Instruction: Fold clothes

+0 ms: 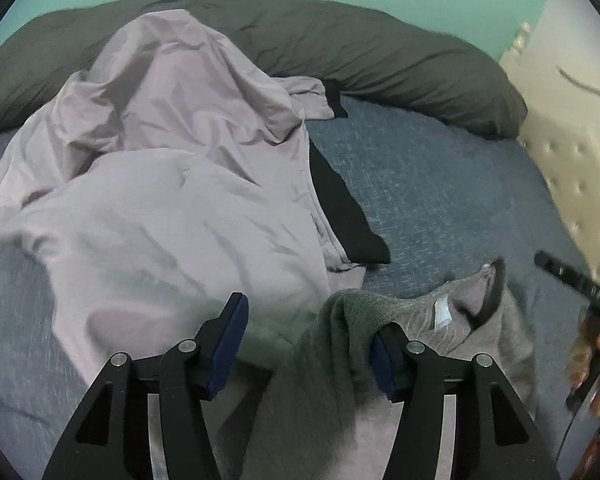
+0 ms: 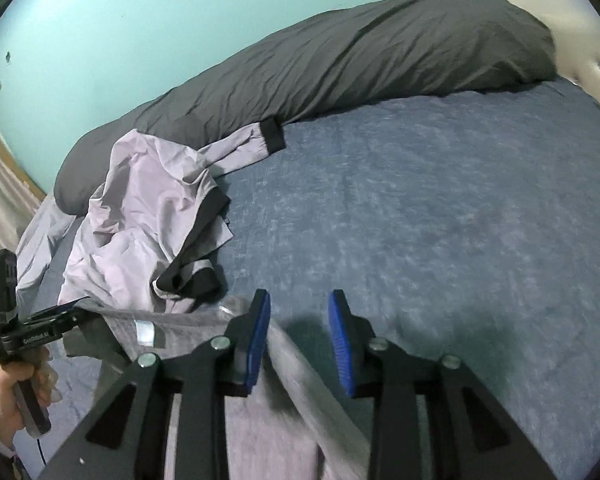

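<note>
A grey top (image 1: pixel 452 320) is lying on the bed (image 1: pixel 440 184) nearest the cameras, with a crumpled jacket (image 1: pixel 172 184) lying just beyond it. A long pillow (image 2: pixel 340 64) is lying behind both, along the wall (image 2: pixel 140 8).

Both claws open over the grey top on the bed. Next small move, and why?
Probably ease the left claw back off the grey top: a fold of it still drapes over one finger, so the cloth would drag otherwise. The right claw looks clear, nothing between its pads.
</note>
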Action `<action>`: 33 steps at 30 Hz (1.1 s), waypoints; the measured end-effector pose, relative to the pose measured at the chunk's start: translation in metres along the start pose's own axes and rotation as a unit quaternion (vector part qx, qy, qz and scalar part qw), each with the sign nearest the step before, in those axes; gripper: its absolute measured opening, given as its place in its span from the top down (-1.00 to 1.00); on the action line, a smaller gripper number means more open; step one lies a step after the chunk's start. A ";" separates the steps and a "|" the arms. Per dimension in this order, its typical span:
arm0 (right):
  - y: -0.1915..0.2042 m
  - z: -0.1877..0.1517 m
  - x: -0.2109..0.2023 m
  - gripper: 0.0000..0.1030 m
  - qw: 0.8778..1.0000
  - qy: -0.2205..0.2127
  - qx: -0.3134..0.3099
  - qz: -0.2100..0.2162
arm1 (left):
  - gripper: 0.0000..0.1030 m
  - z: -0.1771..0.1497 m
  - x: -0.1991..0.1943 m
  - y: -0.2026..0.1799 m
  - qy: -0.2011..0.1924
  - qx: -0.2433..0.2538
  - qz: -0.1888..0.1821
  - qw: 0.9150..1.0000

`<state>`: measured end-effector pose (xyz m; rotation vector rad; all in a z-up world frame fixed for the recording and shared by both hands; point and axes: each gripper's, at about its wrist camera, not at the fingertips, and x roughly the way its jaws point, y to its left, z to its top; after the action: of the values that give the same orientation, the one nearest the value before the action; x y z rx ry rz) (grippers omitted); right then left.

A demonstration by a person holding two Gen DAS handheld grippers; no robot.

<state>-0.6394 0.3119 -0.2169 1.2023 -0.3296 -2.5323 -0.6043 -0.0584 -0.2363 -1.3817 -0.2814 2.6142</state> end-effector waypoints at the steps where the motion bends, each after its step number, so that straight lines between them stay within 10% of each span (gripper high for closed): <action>1: -0.001 -0.002 -0.006 0.42 1.000 0.003 0.003 0.001 | -0.17 -0.001 -0.003 0.001 0.005 -0.009 -0.007 1.000; 31: -0.023 -0.063 0.047 0.42 0.989 0.125 -0.060 -0.058 | -0.39 -0.082 0.008 0.005 0.059 0.034 -0.024 0.997; 33: -0.020 -0.066 0.046 0.67 0.987 0.123 -0.077 -0.062 | -0.38 -0.087 0.009 0.000 0.059 0.047 -0.018 0.997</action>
<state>-0.6187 0.3083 -0.2975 1.4926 0.0002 -2.4192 -0.5372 -0.0492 -0.2919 -1.4777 -0.1639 2.4725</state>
